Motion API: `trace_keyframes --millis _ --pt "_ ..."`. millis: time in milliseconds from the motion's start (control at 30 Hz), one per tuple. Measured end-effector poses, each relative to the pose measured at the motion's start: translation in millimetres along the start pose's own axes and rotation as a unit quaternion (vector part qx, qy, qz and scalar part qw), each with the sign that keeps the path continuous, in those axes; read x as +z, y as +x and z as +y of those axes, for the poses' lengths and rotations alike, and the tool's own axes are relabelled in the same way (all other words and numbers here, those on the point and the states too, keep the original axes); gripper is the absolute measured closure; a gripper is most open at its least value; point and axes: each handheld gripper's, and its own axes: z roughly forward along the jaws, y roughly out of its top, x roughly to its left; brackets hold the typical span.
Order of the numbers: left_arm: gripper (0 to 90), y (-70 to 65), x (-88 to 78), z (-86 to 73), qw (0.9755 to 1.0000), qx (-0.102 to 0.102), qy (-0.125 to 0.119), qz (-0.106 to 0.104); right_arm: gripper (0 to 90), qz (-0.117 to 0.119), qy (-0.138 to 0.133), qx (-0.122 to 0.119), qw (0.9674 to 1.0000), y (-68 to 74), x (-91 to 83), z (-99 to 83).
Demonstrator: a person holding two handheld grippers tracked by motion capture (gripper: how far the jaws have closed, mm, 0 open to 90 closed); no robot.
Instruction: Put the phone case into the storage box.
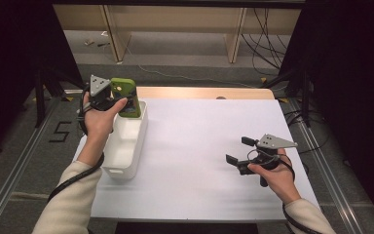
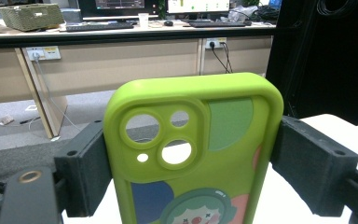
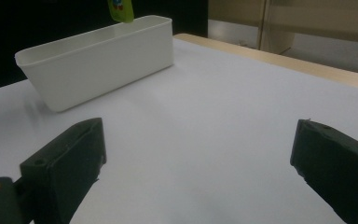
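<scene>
At the left, the left claw (image 1: 121, 100) is gripping a green phone case (image 1: 127, 97) by its two long edges, both pads pressing on it, and is holding it upright over the far end of the white bin (image 1: 126, 146). The case is hanging above the bin's rim, not yet resting inside. In the left gripper view the case (image 2: 193, 154) is showing its camera cut-outs and a cartoon print.

The step in hand looks like placing the case into the bin; the next move is probably calling for lowering it below the rim, then spreading the pads to release it.

The bin is standing along the left edge of the bench (image 1: 199, 146), and its inside (image 3: 98, 35) is appearing bare as far as can be seen.

At the right, the right claw (image 1: 238, 153) is hovering wide open over the bench, holding nothing, well apart from the bin.
</scene>
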Motion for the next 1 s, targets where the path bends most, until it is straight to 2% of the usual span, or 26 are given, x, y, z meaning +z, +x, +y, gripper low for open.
trace_keyframes --millis 1000 --pt "17.0 3.5 1.7 2.3 1.0000 0.000 0.001 -0.001 4.9 -0.004 -0.003 0.002 1.0000 -0.4 0.0 -0.2"
